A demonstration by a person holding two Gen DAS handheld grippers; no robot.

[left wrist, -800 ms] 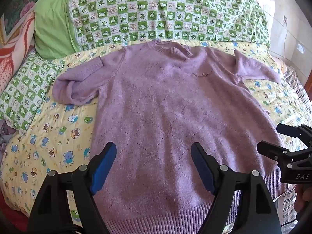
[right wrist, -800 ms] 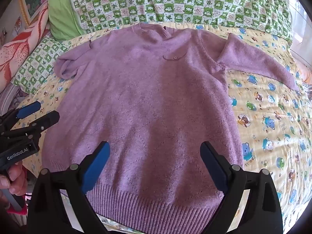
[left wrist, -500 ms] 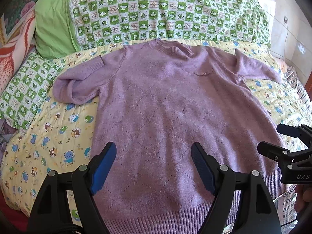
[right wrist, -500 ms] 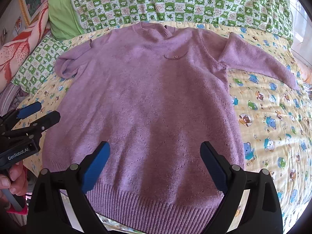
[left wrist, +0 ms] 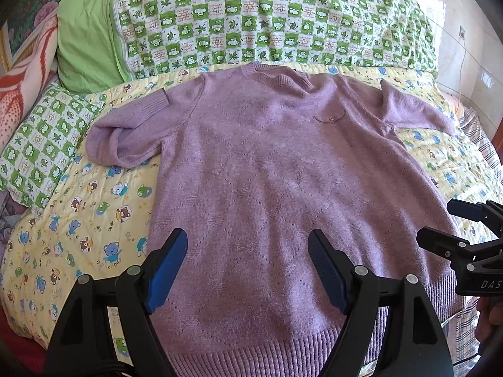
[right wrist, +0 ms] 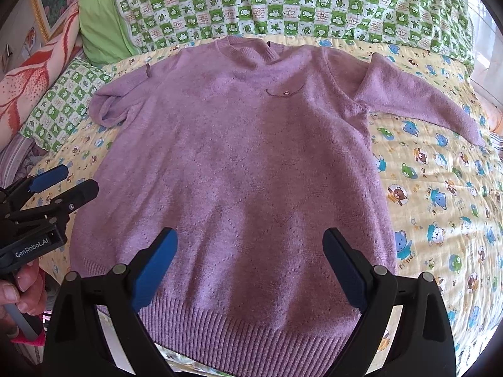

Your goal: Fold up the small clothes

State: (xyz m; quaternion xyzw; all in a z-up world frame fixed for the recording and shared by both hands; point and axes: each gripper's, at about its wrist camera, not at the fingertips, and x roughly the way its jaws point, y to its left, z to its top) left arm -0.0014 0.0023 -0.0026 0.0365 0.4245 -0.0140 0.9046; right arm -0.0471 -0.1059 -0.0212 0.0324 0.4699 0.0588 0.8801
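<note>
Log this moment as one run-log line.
stage: pre-fold | purple sweater: flat on bed quilt | left tongs: open, empty | right tongs: open, empty

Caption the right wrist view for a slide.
Open right gripper over purple sweater spread flat on bed quilt; left gripper open alongside.

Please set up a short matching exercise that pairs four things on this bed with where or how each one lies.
Things:
1. purple sweater
2. sleeve by the small pillow
3. checked quilt
4. left gripper

States:
A. open, holding nothing
B. bunched up along the head of the bed
C. spread flat, front up
D. doubled back, cuff near the shoulder

Pairs: 1-C, 2-D, 3-B, 4-A
</note>
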